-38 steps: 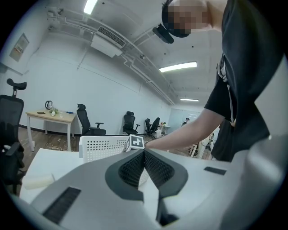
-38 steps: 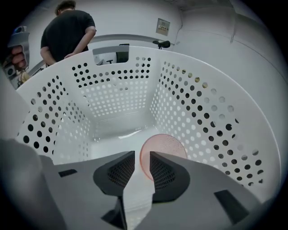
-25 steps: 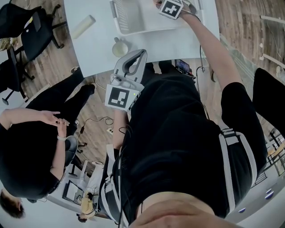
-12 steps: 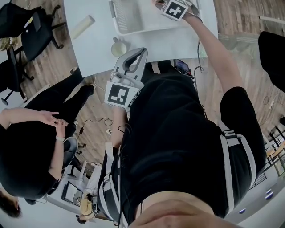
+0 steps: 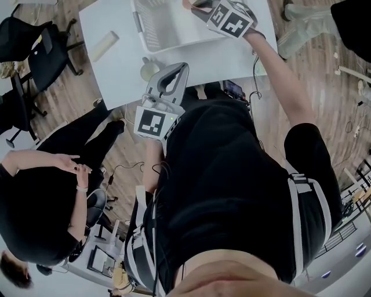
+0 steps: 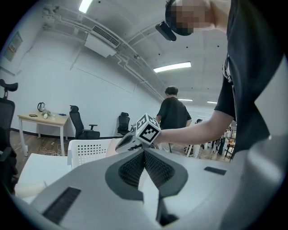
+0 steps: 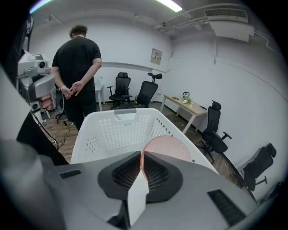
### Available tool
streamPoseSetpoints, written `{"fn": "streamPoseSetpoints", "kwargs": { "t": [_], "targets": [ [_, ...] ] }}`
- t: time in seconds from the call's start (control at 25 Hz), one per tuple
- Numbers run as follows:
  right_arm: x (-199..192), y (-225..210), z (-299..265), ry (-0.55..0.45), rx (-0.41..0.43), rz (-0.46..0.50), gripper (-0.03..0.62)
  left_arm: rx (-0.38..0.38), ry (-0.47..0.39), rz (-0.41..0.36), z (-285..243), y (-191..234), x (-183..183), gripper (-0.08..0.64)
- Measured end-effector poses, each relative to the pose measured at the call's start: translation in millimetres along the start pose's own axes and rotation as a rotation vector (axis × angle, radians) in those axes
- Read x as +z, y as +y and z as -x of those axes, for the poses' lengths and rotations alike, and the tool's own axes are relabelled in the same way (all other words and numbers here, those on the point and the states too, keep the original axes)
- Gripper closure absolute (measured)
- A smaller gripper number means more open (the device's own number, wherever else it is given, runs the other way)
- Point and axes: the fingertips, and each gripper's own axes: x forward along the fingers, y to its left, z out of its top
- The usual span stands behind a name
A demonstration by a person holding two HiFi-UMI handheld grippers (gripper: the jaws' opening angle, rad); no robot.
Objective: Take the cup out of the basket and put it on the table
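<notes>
A pale pink cup [image 7: 167,148] hangs above the white perforated basket [image 7: 112,130], with my right gripper [image 7: 141,155] shut on its rim. In the head view that gripper [image 5: 200,6] and its marker cube are over the basket [image 5: 156,32] at the table's far side. The left gripper view shows the cup [image 6: 112,147] in front of the basket [image 6: 87,150]. My left gripper [image 6: 144,150] is shut with nothing between its jaws. It hovers at the table's near edge [image 5: 184,66], apart from the basket.
A second pale cup [image 5: 149,68] stands on the white table [image 5: 116,75] just left of my left gripper. A light cylinder [image 5: 104,45] lies further left. A person [image 5: 46,197] sits beside the table, another [image 7: 76,67] stands beyond the basket. Office chairs line the room.
My right gripper with the cup has risen a little over the basket, its marker cube looking larger. The head view has shifted slightly. My left gripper has barely moved.
</notes>
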Motion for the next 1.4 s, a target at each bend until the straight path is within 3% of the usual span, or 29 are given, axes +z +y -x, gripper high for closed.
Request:
{"fn": "streamPoseSetpoints", "kwargs": {
  "t": [0.48, 0.76, 1.08, 1.4],
  "targets": [
    [37, 22, 85, -0.214, -0.106, 0.012, 0.557, -0.025, -0.025, -0.042, -14, -6, 14, 0.538],
    [46, 41, 126, -0.361, -0.171, -0.054, 0.557, -0.023, -0.043, -0.045, -23, -11, 17, 0.538],
    [55, 71, 177, -0.591, -0.197, -0.062, 0.558, -0.008, -0.056, -0.049, -27, -18, 20, 0.538],
    [38, 93, 190, -0.707, -0.179, -0.261, 0.558, 0.017, -0.064, -0.065, -37, -26, 21, 0.538]
  ]
}}
